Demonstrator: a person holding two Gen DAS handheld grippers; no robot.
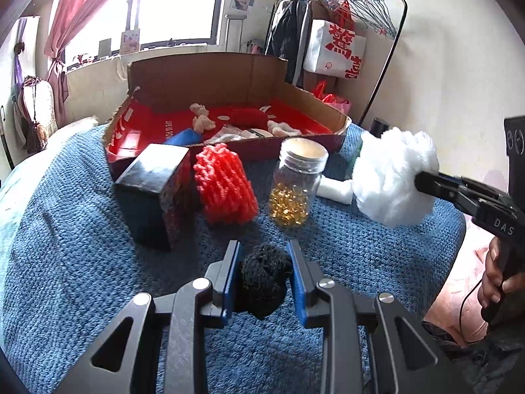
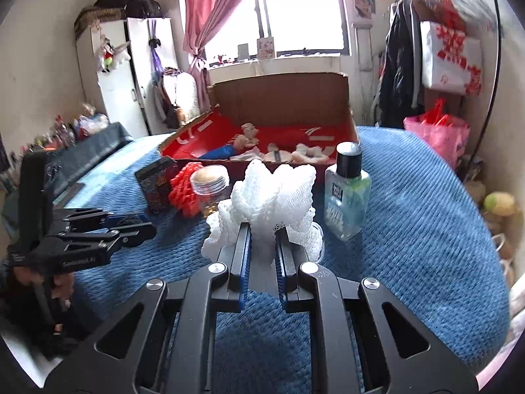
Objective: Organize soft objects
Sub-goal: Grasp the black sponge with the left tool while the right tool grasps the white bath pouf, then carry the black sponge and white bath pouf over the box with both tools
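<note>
My left gripper (image 1: 264, 250) is shut on a black mesh ball (image 1: 262, 282), held just above the blue blanket (image 1: 82, 246). To its right, my right gripper (image 1: 423, 180) is shut on a fluffy white foam net (image 1: 393, 177) held in the air. In the right wrist view the white foam net (image 2: 272, 190) bulges out past the right gripper (image 2: 263, 233). The left gripper (image 2: 144, 226) shows at the left there. An open cardboard box (image 1: 229, 75) with a red lining lies beyond, with beige, blue and white soft pieces inside. A red foam net (image 1: 224, 185) stands in front of the box.
On the blanket stand a dark box (image 1: 154, 193), a jar of yellow capsules (image 1: 295, 184), a small white foam roll (image 1: 334, 190) and a bottle of greenish liquid (image 2: 347, 193). A clothes rack (image 1: 344, 16) stands behind on the right. A person's hand (image 1: 498, 275) holds the right gripper.
</note>
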